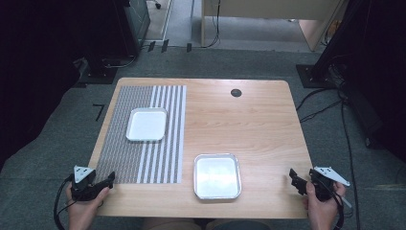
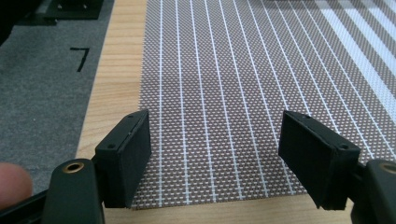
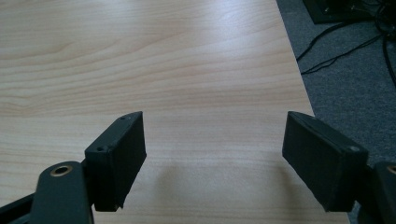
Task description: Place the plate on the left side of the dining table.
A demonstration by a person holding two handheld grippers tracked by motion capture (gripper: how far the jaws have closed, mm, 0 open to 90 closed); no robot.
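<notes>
A brown-and-white striped placemat (image 1: 143,134) covers the left part of the wooden table (image 1: 249,120). On it sits an empty white square tray (image 1: 146,124). A second, metallic square tray (image 1: 217,176) stands empty on bare wood near the front edge. My left gripper (image 1: 109,179) rests at the table's front left corner, open, its jaws over the placemat's (image 2: 219,93) near edge with nothing between them. My right gripper (image 1: 293,175) is at the front right corner, open over bare wood (image 3: 163,70), holding nothing.
A round cable hole (image 1: 236,92) lies near the table's far edge. Grey carpet (image 1: 57,143) surrounds the table, with cables (image 1: 325,103) on the floor at the right and dark equipment stands at both back corners. A wooden desk (image 1: 268,14) stands behind.
</notes>
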